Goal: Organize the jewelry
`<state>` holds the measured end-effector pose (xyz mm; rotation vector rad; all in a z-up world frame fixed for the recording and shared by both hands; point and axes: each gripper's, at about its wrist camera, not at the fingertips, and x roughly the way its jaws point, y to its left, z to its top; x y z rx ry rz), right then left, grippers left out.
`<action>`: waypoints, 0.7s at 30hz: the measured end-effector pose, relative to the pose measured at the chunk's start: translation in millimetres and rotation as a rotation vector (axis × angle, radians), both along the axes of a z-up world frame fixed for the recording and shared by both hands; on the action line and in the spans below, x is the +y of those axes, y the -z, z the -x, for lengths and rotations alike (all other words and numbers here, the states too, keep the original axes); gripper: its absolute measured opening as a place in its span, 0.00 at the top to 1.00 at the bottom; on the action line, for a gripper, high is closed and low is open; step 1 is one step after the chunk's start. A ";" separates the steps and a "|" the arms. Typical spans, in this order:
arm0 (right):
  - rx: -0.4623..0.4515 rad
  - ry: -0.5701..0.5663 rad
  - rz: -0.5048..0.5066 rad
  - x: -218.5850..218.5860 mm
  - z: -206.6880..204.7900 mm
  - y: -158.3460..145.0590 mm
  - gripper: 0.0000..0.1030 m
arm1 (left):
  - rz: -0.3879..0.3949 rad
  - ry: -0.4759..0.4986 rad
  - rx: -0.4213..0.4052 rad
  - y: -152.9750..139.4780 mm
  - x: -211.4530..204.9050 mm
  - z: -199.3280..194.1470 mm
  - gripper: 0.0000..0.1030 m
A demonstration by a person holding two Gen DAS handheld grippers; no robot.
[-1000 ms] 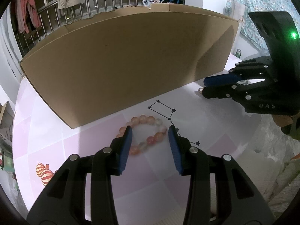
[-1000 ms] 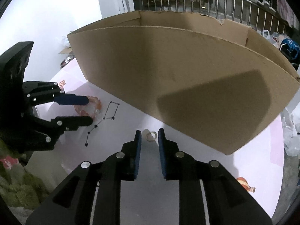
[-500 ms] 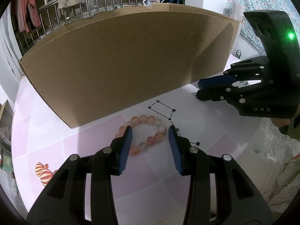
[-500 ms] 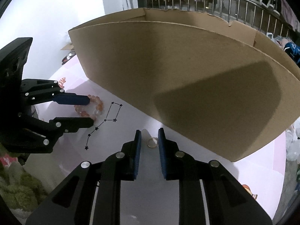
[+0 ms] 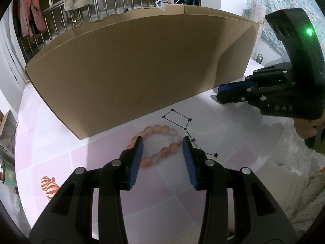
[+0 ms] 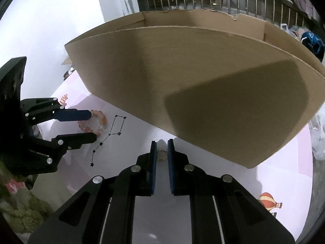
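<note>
A pink and orange bead bracelet [image 5: 160,144] lies on the pink and white tabletop, in front of a large cardboard box [image 5: 132,71]. My left gripper [image 5: 162,142] is open, with its blue pads on either side of the bracelet. The bracelet also shows in the right wrist view [image 6: 95,122]. A small metal ring [image 6: 161,155] lies on the table between the pads of my right gripper [image 6: 161,143], which is narrowly open around it. In the left wrist view the right gripper [image 5: 221,95] is at the right, low over the table.
The cardboard box [image 6: 203,85] stands open-topped across the back of the table. A black constellation print [image 5: 182,126] marks the tabletop between the two grippers. Balloon prints [image 5: 48,185] sit near the table's edges. A railing with hanging clothes is behind.
My right gripper has moved forward, so the ring now sits between its pads instead of ahead of the tips. My left gripper has stayed open over the bracelet.
</note>
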<state>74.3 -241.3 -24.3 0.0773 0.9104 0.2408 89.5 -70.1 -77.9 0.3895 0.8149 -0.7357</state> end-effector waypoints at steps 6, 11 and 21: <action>-0.011 0.021 -0.007 -2.4 5.5 -4.8 0.90 | -0.020 0.006 -0.021 0.6 -3.3 1.0 0.63; -0.017 0.028 -0.012 -0.6 6.7 -7.2 0.90 | -0.039 0.011 -0.029 0.1 -9.3 1.3 0.63; -0.030 0.040 -0.020 -1.6 10.1 -12.5 0.90 | -0.066 0.004 -0.011 -2.0 -17.6 5.2 0.86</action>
